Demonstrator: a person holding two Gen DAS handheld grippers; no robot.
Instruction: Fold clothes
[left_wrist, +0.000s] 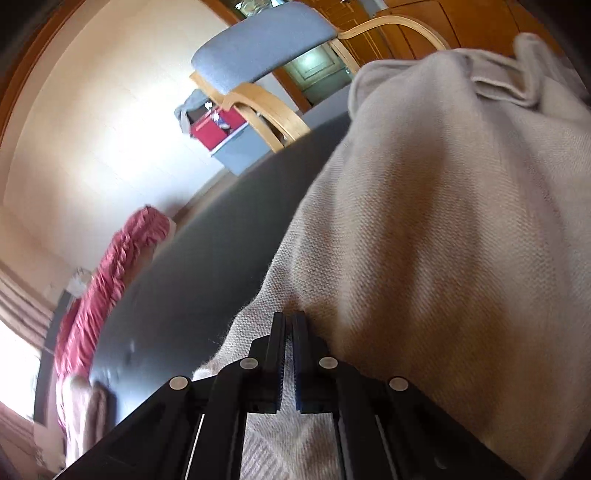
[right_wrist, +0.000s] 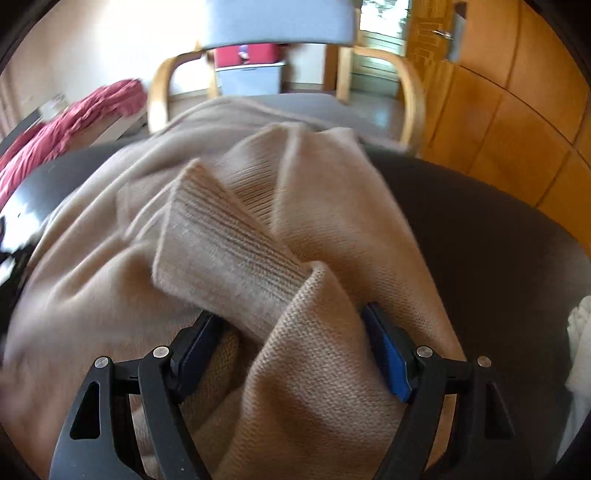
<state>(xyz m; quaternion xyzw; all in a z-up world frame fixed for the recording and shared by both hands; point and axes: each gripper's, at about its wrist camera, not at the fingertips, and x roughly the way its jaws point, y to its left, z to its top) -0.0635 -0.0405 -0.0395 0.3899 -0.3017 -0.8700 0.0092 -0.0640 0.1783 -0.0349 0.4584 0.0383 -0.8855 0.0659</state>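
Left gripper (left_wrist: 289, 317) pinches one beige sweater (left_wrist: 424, 221); right gripper (right_wrist: 291, 317) spread.

left tongs (left_wrist: 289, 317): black, silver screws | right tongs (right_wrist: 291, 317): black, blue pads

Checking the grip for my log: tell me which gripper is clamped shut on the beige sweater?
The left gripper: its jaws are shut on the beige sweater. The right gripper stands wide open around bunched knit.
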